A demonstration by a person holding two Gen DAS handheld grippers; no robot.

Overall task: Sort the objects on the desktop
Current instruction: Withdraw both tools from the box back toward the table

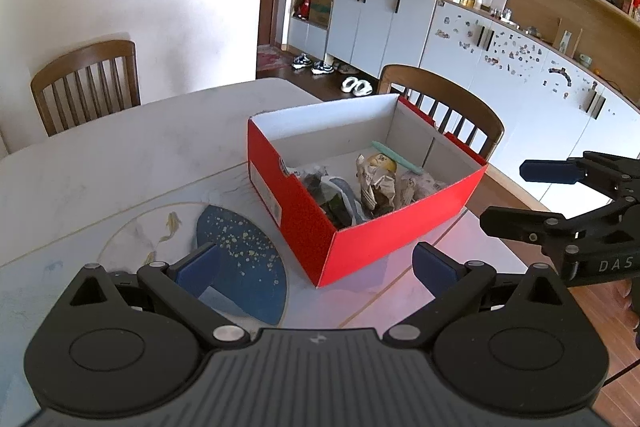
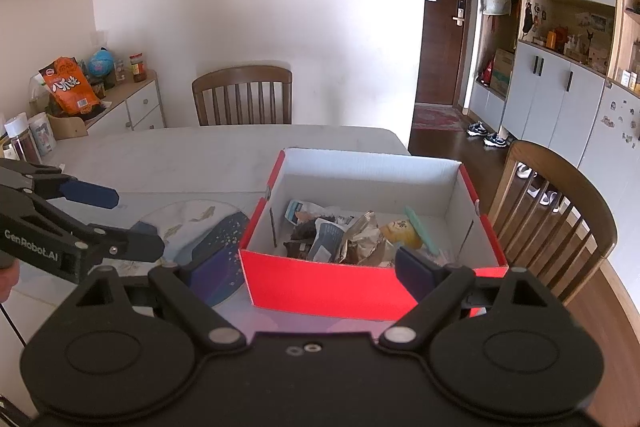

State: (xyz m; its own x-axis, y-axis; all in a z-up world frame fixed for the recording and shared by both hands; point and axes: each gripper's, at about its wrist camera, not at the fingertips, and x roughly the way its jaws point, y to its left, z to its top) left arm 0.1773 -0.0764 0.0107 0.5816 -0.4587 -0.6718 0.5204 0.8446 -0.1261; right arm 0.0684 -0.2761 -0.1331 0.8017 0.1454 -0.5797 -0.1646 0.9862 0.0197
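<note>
The left gripper [image 1: 316, 267] has its jaws spread wide with nothing between them; its blue pads [image 1: 198, 269] hover above the tabletop [image 1: 120, 155], just in front of the near corner of the red box [image 1: 372, 227]. The right gripper [image 2: 316, 269] also holds its jaws wide apart and empty, its pads framing the box's [image 2: 320, 283] near red wall from just outside it. Each gripper shows in the other's camera (the right one [image 1: 532, 195] at the right edge of the left wrist view, the left one [image 2: 116, 223] at the left edge of the right wrist view), and both look open there too.

The box stands open-topped on the tabletop, white inside. Inside it lies a heap of sorted things: crumpled wrappers [image 2: 360, 239], a dark packet [image 2: 304, 231], a yellow packet [image 2: 402, 229] and a pale green strip [image 2: 420, 231] leaning toward the right wall.

Just left of the box a round fan [image 1: 236, 259] with a dark blue speckled patch and fish painting lies flat on the tabletop, partly behind the left gripper's pad. Wooden chairs [image 2: 242, 95] stand at the tabletop's far side and right side.
</note>
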